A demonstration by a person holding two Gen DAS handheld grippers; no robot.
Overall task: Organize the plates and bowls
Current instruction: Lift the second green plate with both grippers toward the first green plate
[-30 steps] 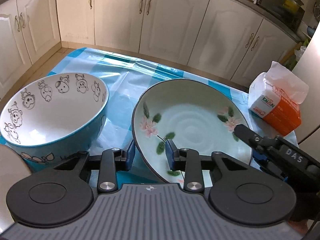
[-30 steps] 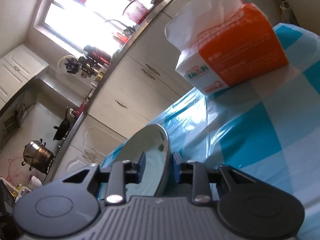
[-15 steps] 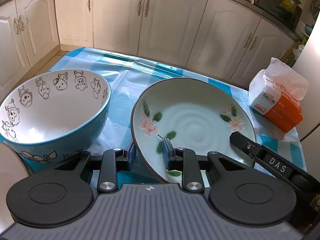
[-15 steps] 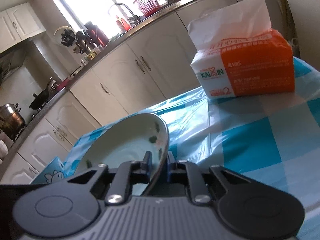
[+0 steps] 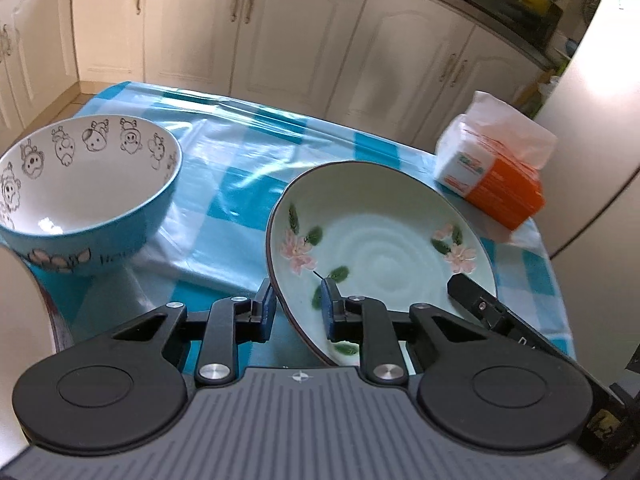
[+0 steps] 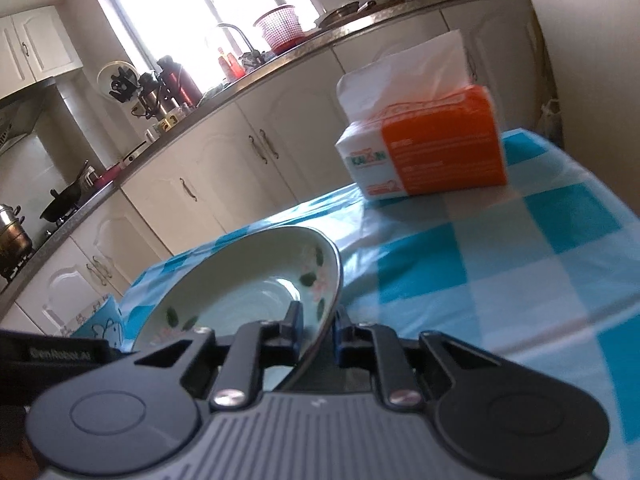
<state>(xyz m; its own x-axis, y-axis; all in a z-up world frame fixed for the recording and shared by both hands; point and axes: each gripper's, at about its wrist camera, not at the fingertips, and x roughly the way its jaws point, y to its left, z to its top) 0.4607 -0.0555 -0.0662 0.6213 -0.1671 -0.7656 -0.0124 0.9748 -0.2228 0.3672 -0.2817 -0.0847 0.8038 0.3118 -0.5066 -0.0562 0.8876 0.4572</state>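
Between both grippers, floral plate (image 5: 384, 240) tilts.

Cream cabinets (image 5: 304, 36) with arched door panels and metal handles run in a curve under a dark countertop (image 6: 224, 92), above a pale tiled floor (image 5: 86, 94). A bright window (image 6: 192, 12) behind a faucet (image 6: 236, 34) floods the counter with daylight, with a red basket (image 6: 280, 26) beside it and a wok (image 6: 64, 200) on the stove to the left. Nearer, a table wears a blue-and-white checked tablecloth (image 6: 520, 264), glossy under clear plastic
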